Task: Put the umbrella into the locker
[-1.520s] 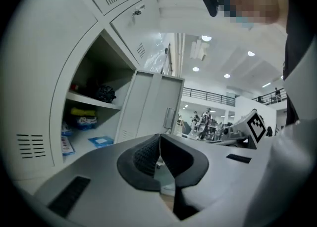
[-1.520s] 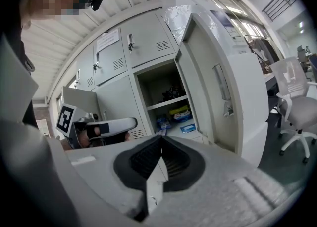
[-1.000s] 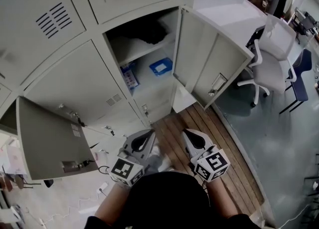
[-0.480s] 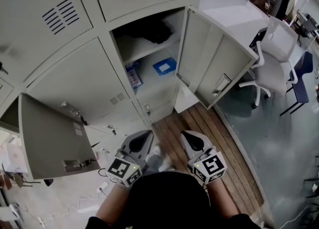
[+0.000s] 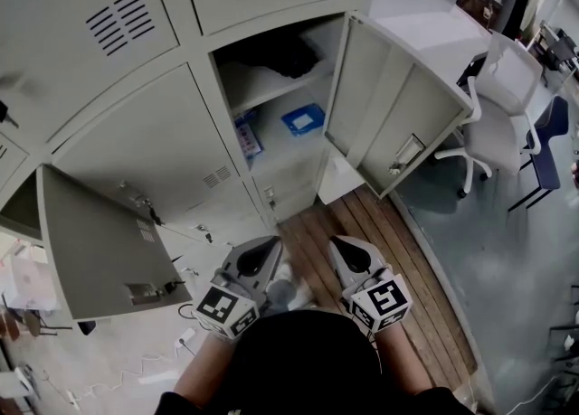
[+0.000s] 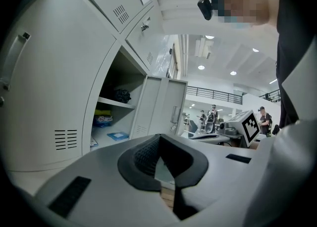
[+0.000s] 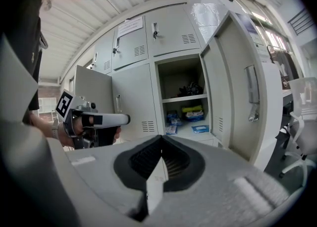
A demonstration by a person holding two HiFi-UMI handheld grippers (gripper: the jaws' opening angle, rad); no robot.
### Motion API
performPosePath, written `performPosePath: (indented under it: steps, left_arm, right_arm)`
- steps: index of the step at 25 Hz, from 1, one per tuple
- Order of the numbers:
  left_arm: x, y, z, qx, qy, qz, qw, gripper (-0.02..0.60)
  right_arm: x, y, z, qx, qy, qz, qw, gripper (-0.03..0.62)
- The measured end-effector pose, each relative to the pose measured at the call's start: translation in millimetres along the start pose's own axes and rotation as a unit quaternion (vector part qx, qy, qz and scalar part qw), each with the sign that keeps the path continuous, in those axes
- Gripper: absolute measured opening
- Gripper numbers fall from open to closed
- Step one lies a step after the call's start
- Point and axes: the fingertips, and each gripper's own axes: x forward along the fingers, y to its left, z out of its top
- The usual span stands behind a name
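No umbrella shows in any view. The open locker (image 5: 280, 106) has a shelf with a dark bundle (image 5: 285, 56) on it and a blue packet (image 5: 303, 119) below; its door (image 5: 389, 115) swings out to the right. My left gripper (image 5: 271, 243) and right gripper (image 5: 339, 241) are held side by side close to the person's body, well short of the locker. Both point toward it. The left gripper (image 6: 158, 137) has its jaws together with nothing between them, and so does the right gripper (image 7: 161, 138).
A second locker door (image 5: 99, 241) hangs open at the lower left. A white office chair (image 5: 493, 124) and a blue chair (image 5: 547, 137) stand to the right. Wooden floorboards (image 5: 380, 241) run in front of the lockers. Cables lie on the floor at the lower left.
The head view has drifted slightly, so the lockers sit a little further right. Both grippers stay in place with jaws together.
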Motion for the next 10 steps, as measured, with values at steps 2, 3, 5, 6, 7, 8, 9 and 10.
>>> performPosePath:
  steps: [2,3,5,6,7,8,9,10]
  left_arm:
    - [-1.8,1.9,-2.0,0.000,0.003,0.004,1.0000,0.011]
    - [-2.7,3.5,-3.0,-0.002,0.004,0.006,1.0000,0.011]
    - [-4.6,6.5,-3.8,-0.009,0.005,0.010,0.9999,0.011]
    - [-5.5,7.6,-3.6,-0.011,0.004,0.011,0.9999,0.011]
    - [-6.2,8.5,-3.2,-0.012,0.003,0.013,0.9998,0.011]
    - [-6.8,9.1,-2.9,-0.011,0.002,0.014,0.9998,0.011]
    - [-7.3,9.6,-2.5,-0.010,0.002,0.015,0.9998,0.011]
    - [-7.8,10.1,-2.2,-0.009,0.001,0.016,0.9998,0.010]
  right_arm:
    - [0.4,0.7,-0.8,0.000,0.001,-0.001,1.000,-0.005]
    - [0.8,1.1,-1.0,0.002,0.001,-0.001,1.000,-0.005]
    - [1.9,2.2,-0.8,0.004,0.001,-0.001,1.000,-0.005]
    - [2.6,2.9,-0.6,0.004,0.001,-0.001,1.000,-0.005]
    - [3.1,3.5,-0.3,0.003,0.002,0.000,1.000,-0.005]
    - [3.6,4.2,-0.1,0.003,0.002,0.000,1.000,-0.005]
    - [4.0,4.8,0.1,0.002,0.002,0.000,1.000,-0.005]
    - [4.3,5.5,0.3,0.002,0.002,0.000,1.000,-0.005]
